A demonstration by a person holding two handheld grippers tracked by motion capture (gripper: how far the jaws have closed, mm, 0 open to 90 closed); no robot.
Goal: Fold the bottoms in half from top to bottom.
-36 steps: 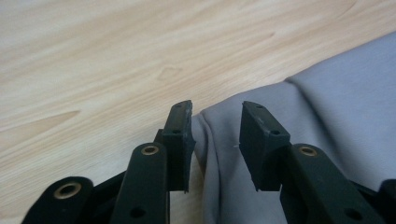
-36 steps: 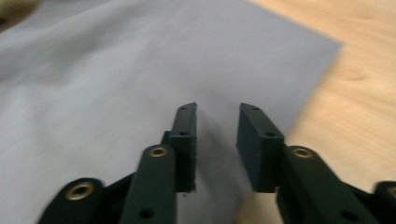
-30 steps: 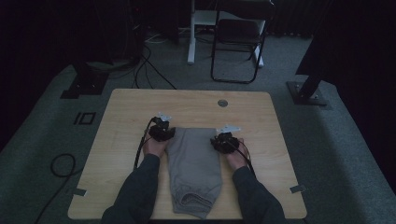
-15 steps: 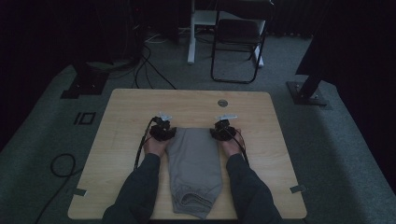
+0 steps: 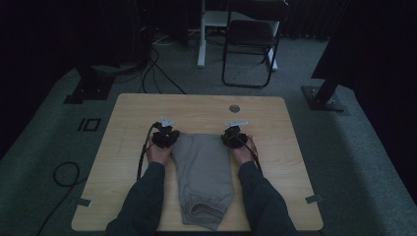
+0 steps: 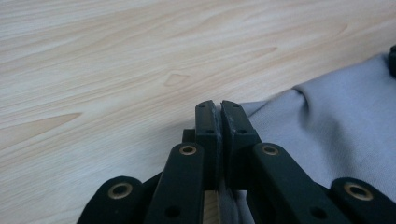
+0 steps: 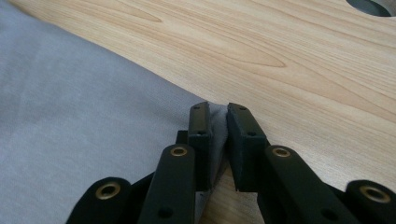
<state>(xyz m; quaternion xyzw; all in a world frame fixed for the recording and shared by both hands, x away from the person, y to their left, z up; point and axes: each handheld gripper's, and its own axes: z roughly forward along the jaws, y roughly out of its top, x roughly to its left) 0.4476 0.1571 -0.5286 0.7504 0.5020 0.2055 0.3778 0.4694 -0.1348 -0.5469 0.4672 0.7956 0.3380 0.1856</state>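
A pair of grey shorts [image 5: 204, 177] lies flat on the light wooden tabletop [image 5: 128, 113]. The cloth is soft, plain and smooth, with no pattern. The shorts are folded long and narrow. The stretchy waistband sits at the end near the person, where it puckers a little. The far end is a straight edge with two corners.

The left gripper [image 5: 165, 137] sits at the far left corner of the shorts. In the left gripper view, its two black jaws have just been closing, and now they are pressed together with a thin bit of grey cloth [image 6: 327, 130] pinched between them. The rest of the shorts spreads out to the right of this gripper [image 6: 218, 116], with a small bump of cloth rising just beside the jaws. Bare wood lies ahead of it and to its left.

The right gripper [image 5: 233, 136] sits at the far right corner. In the right gripper view, its jaws have also just been closing, and they pinch the edge of the cloth [image 7: 70, 107], with a little fold of grey showing between them. The shorts stretch out to the left of this gripper [image 7: 218, 116], flat and smooth. Bare wood lies ahead and to its right.

The shorts lie between the two grippers, and the person's dark sleeves run along both sides of them.
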